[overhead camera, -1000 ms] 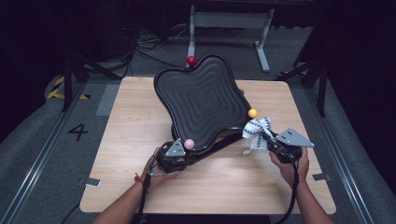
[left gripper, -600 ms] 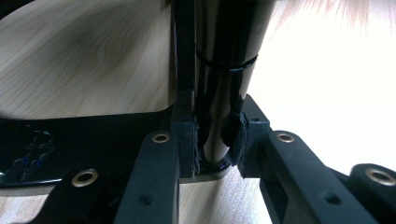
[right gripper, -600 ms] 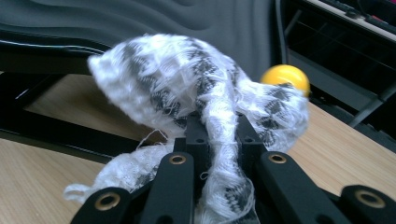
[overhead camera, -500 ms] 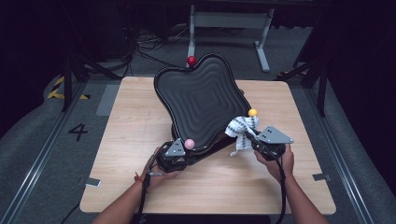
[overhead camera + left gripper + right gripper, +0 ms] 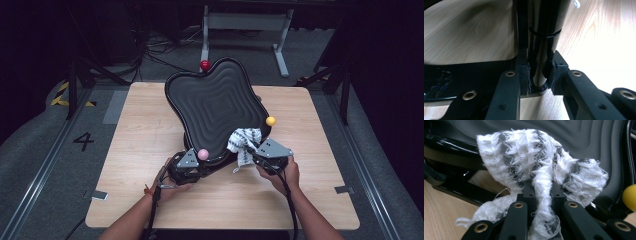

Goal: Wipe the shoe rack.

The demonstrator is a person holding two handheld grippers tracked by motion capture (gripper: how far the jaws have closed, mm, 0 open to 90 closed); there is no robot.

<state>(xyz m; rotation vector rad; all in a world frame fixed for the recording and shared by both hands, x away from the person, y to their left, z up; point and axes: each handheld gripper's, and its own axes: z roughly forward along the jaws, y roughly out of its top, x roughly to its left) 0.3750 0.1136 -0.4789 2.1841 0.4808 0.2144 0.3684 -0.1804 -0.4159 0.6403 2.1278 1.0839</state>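
The left hand-held gripper (image 5: 192, 167) clamps the tilted wavy black plastic tray's (image 5: 215, 107) rim; the right hand-held gripper (image 5: 256, 150) pinches a white-and-grey woven cloth (image 5: 243, 141) (seemingly touching the tray). Hard wiping could twist the tray loose onto the wooden worktop (image 5: 145, 135).

From high over the near edge we look forward and down on the whole tabletop (image 5: 150, 130). Riding the left gripper (image 5: 537, 75), we peer very close along its fingers at the tray (image 5: 541, 22) rim. Riding the right gripper (image 5: 541, 192), equally close, we face the cloth (image 5: 534, 157) between its fingers. All three views share the tray.
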